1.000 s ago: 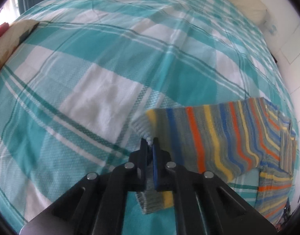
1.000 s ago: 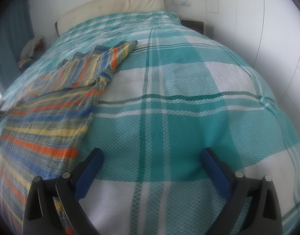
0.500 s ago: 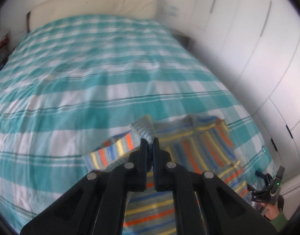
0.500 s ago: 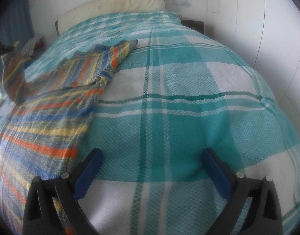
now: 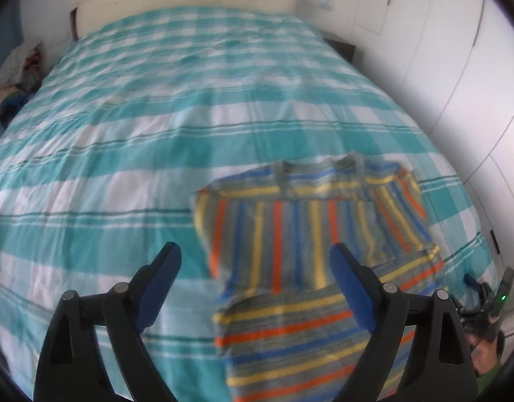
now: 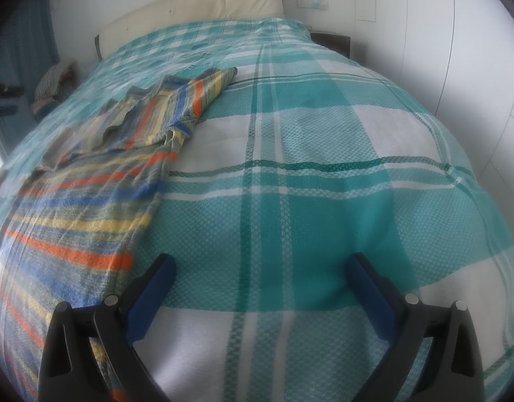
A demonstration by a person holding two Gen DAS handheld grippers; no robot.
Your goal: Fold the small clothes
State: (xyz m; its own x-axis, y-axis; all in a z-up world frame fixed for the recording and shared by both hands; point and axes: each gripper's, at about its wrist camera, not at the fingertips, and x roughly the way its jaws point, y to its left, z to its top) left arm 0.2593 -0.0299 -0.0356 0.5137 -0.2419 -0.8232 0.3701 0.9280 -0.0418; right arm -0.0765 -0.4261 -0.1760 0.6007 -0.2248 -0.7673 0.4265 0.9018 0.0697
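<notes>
Striped in orange, yellow, blue and grey, a small knitted sweater (image 5: 310, 241) lies on a teal-and-white checked bedspread (image 5: 156, 134), one sleeve folded across its chest, the other sleeve stretched out toward the headboard (image 6: 196, 3) in the right wrist view. Above it the left gripper (image 5: 253, 264) hangs with its jaws opening wide; the folded sleeve shows below the gap between the blue pads, but neither pad touches cloth. Off to the side, the right gripper (image 6: 260, 281) stands spread over bare bedspread just beside the sweater's hem, holding nothing. Judging by its wrinkles and limp edges, the knit is soft and light and will sag and stretch from any single pinch, so a fold would likely drag out of line unless lifted evenly. The ribbed cuff of the outstretched sleeve looks the firmest place to take hold for the next fold, with the shoulder seam as its hinge
</notes>
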